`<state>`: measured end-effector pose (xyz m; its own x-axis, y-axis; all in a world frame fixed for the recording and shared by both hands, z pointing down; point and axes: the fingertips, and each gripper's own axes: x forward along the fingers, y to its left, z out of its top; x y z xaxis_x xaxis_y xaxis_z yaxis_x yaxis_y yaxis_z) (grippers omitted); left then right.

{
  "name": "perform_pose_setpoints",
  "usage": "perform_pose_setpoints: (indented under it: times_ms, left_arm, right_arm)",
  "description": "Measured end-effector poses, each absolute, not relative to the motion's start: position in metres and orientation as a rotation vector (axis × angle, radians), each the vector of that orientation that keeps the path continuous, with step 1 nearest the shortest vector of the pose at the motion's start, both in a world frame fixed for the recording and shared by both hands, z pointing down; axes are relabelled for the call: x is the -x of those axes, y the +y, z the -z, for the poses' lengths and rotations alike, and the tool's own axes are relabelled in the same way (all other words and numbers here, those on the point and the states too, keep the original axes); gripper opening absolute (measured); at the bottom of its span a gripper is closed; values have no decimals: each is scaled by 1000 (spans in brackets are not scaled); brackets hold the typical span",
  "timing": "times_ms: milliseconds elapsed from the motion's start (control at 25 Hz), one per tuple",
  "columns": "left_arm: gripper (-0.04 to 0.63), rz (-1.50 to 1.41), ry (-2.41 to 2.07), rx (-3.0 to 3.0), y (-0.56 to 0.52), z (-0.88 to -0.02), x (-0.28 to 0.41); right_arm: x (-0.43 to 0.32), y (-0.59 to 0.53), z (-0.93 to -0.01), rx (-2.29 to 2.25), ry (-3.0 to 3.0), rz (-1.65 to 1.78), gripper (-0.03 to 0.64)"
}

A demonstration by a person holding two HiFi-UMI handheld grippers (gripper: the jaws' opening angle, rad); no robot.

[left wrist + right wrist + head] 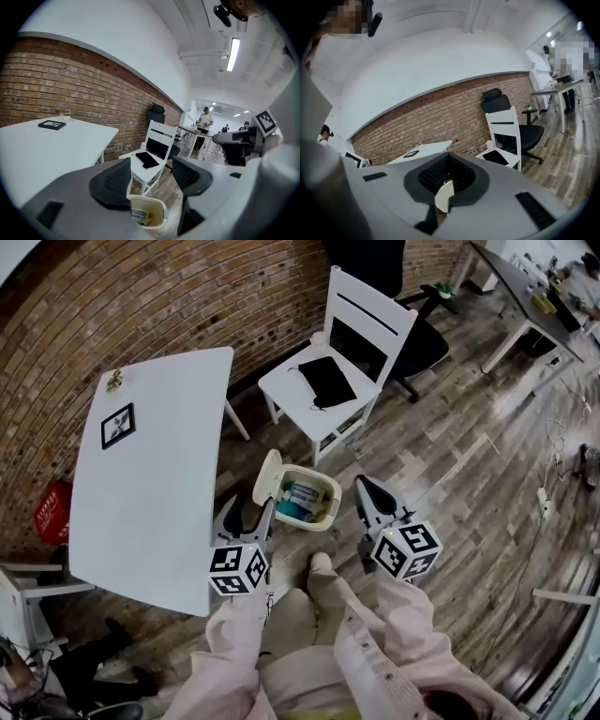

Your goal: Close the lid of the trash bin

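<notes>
A small cream trash bin [319,495] stands on the wood floor with its lid [268,476] swung up on the left side, and there is rubbish inside. My left gripper [248,512] hangs open just near-left of the bin. In the left gripper view the bin [149,213] shows low between the spread jaws of the left gripper [151,180]. My right gripper [367,493] hovers to the right of the bin, apart from it, jaws together. In the right gripper view a cream sliver of the lid [444,196] shows past the right gripper [449,176].
A white table [150,484] with a small framed picture [118,425] stands at the left, its corner close to my left gripper. A white chair [333,371] carrying a black pouch [326,381] stands behind the bin. An office chair [422,343] and a desk [525,296] stand farther right.
</notes>
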<state>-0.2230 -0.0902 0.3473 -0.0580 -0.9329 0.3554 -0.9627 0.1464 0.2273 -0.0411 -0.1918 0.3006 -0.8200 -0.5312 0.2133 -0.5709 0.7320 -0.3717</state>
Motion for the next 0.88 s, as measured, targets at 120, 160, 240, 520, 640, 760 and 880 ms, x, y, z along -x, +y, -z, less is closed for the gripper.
perform_pose_setpoints:
  times_ms: [120,160,240,520,640,760,880]
  left_arm:
    - [265,-128,-2005,-1800,-102,-358,227]
    - [265,-139,-2005,-1790,-103,-361,231]
    - [265,-165,-2001,-1773,-105,-371,238]
    - [265,-243,-1954,-1749,-128,-422,262]
    - [265,-272,-1937,-1731,-134,-446,272]
    - [265,-287,-1924,-1708,-140,-470,281]
    - [265,-316,-1900,-1704,-148,-494,285]
  right_arm:
    - [46,-201,-312,-880,-2821,-667,3]
    - [49,-204,-316,-870,-2816,-669,3]
    - [57,-209,-324,-854,-2809,-666,3]
    - [87,-239,-366,-856,-2780,-671,3]
    - [95,-243,-391,-857,-2745,-694,3]
    - [100,-248,-417,-867,-2714,-719,3]
    - [101,-251,-438,-884,-2689,-749,3]
